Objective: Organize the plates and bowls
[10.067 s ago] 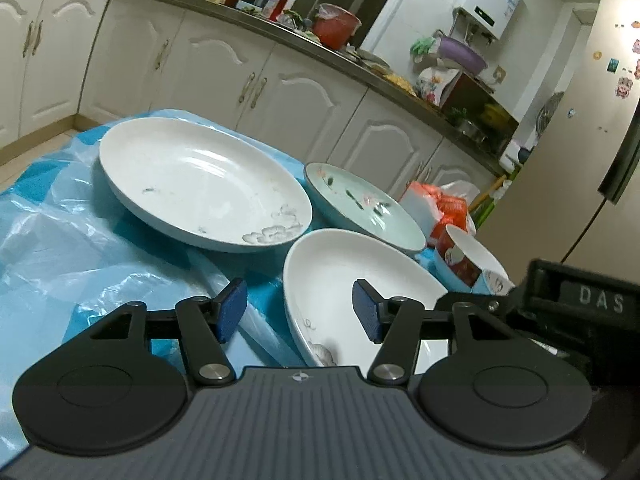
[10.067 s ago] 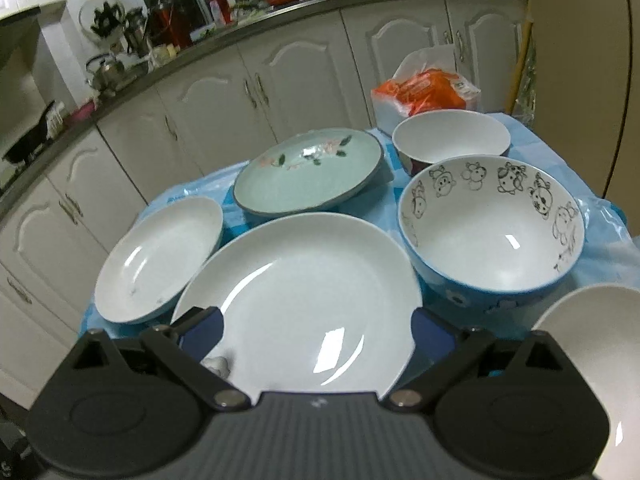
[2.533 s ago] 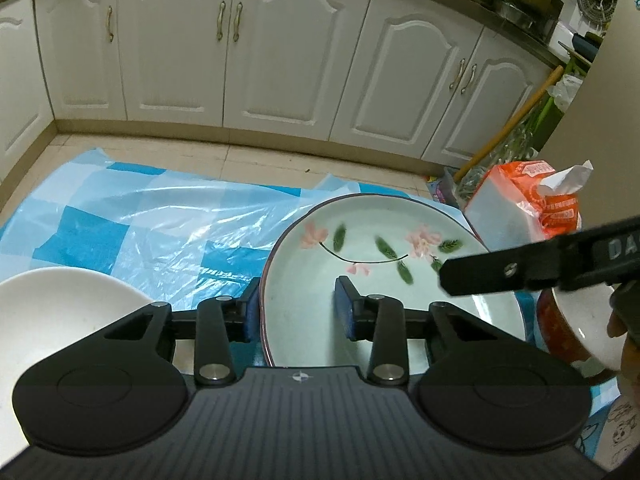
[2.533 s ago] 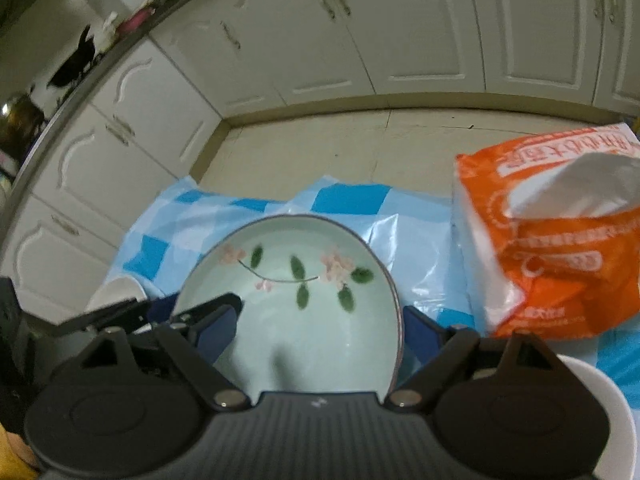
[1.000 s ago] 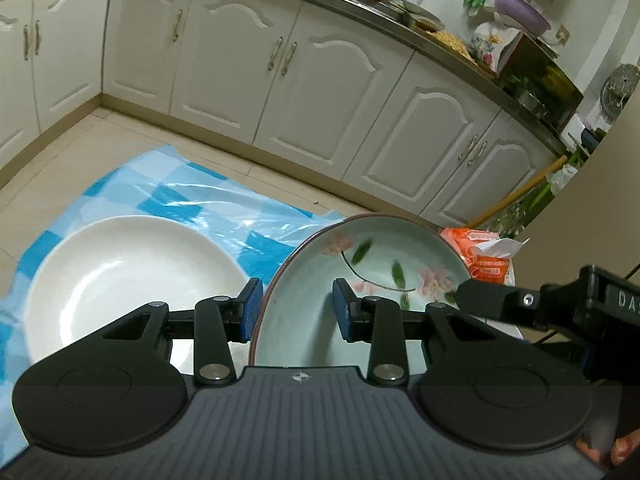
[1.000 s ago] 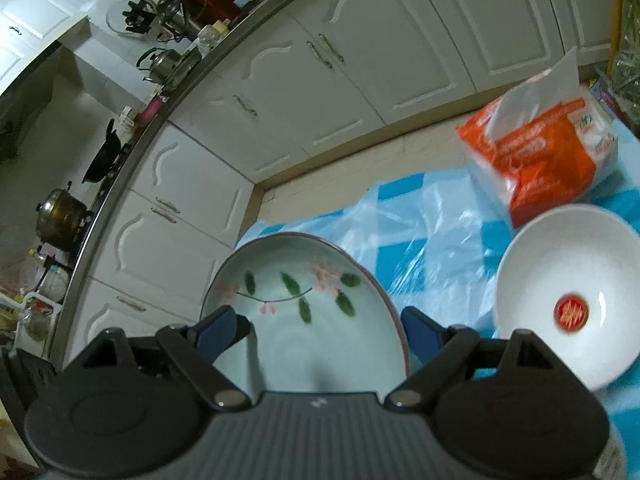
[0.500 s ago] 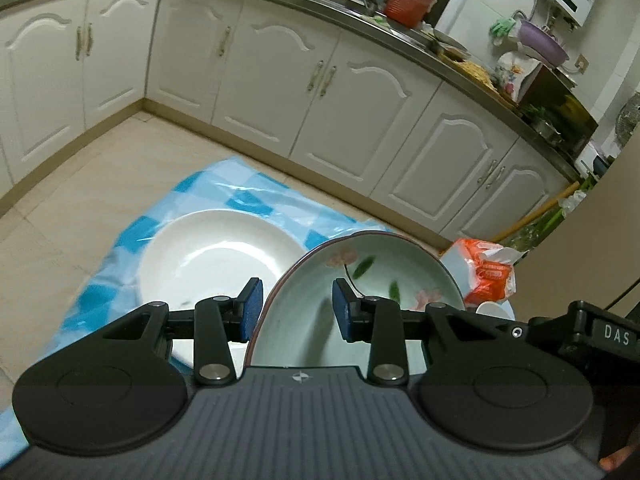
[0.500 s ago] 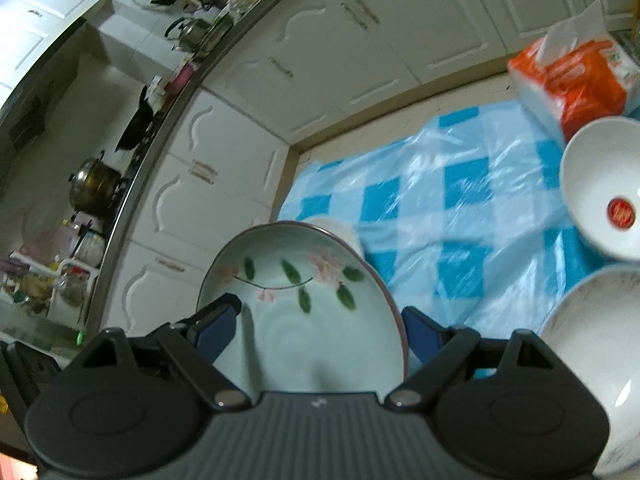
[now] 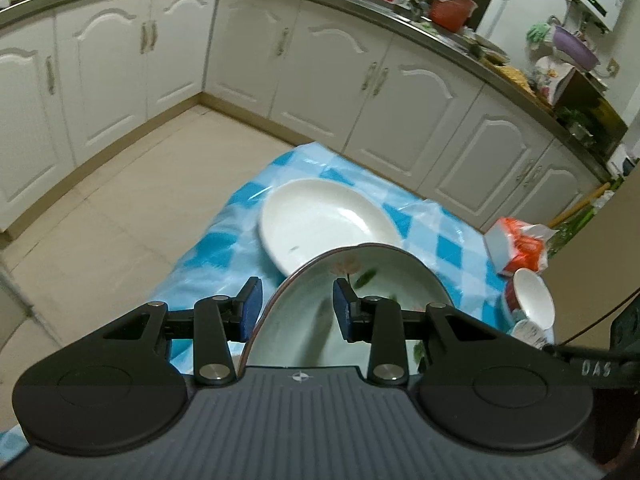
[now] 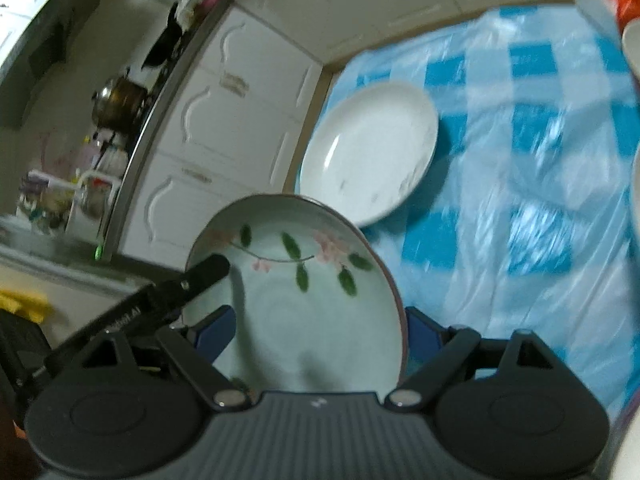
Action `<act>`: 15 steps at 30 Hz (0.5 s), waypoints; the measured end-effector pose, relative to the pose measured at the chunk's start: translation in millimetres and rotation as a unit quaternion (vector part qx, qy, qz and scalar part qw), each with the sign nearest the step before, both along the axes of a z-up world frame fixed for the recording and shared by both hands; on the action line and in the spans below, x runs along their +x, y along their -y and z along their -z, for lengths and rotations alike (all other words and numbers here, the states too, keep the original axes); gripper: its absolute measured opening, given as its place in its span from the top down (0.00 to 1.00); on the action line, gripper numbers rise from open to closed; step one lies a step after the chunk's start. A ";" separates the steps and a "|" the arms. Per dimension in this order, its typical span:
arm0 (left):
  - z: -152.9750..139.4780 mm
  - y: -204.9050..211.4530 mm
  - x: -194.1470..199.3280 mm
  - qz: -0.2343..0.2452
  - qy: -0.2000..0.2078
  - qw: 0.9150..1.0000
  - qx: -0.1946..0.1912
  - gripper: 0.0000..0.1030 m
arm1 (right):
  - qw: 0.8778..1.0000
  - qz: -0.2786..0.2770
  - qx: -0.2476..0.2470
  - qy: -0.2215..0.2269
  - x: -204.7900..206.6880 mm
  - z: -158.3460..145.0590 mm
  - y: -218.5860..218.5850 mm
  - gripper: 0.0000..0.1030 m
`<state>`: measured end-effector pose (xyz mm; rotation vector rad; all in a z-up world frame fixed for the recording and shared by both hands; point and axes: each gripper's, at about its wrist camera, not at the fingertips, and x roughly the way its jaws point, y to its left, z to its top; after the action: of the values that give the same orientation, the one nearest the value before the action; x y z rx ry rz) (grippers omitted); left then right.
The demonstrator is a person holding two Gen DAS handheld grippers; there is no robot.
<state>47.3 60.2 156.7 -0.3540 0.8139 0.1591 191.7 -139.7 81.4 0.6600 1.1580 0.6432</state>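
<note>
I carry the green flowered plate [image 10: 316, 308] tilted above the tabletop [image 10: 536, 184]; both my jaws grasp its rim, so it cannot slip, probably for stacking on the white plate [image 9: 320, 224].

A beige tiled floor [image 9: 120, 184] is being bordered by white cabinets [image 9: 248, 44] topped with a dark, cluttered worktop [image 9: 400, 8].
</note>
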 end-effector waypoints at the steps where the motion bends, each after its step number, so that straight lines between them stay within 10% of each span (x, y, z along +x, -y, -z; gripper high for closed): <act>1: 2.3 -2.4 -3.2 -0.005 -0.004 1.000 0.000 0.61 | 1.000 -0.005 0.000 -0.004 -4.0 1.7 -3.0 0.13; 15: 35.4 -17.2 -31.4 -0.033 -0.046 0.998 0.007 0.59 | 0.998 -0.054 -0.037 -0.009 -25.4 16.2 -30.5 0.13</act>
<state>15.9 77.3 121.2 -0.3623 0.8911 0.2440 166.3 -109.2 65.2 0.5431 1.2344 0.6836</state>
